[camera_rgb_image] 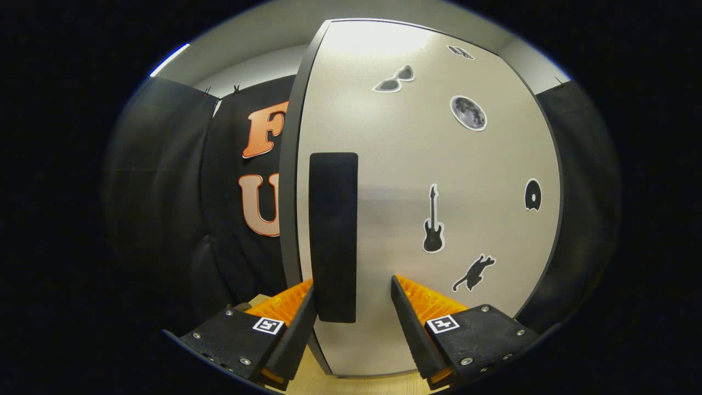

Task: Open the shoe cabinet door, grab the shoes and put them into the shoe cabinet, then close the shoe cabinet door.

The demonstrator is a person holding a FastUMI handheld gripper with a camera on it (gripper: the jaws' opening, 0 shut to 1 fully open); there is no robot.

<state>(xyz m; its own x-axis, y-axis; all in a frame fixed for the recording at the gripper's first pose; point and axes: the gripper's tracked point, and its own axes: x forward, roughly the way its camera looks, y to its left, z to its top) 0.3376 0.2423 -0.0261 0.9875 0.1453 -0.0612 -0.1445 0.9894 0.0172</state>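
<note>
A: where's the hand-held gripper [351,285] at?
B: spread wide, straddling the tall black handle [333,236] on the pale grey sticker-covered shoe cabinet door [395,181] at 12 o'clock. Gripping nothing.

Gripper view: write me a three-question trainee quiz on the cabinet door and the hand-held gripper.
1. True or false: the hand-held gripper has both fingers pressed on the black handle.
2. Which sticker on the cabinet door lies nearest the gripper's right finger? A) guitar B) cat C) moon
3. Fill in: the handle is a tall ______ bar near the door's left edge.

Key
1. False: the fingers stand apart. The left one is at the handle's lower end; whether it touches cannot be told. The right one is clear of the handle.
2. B: the cat sits lower than the guitar and the moon.
3. Black.
</note>
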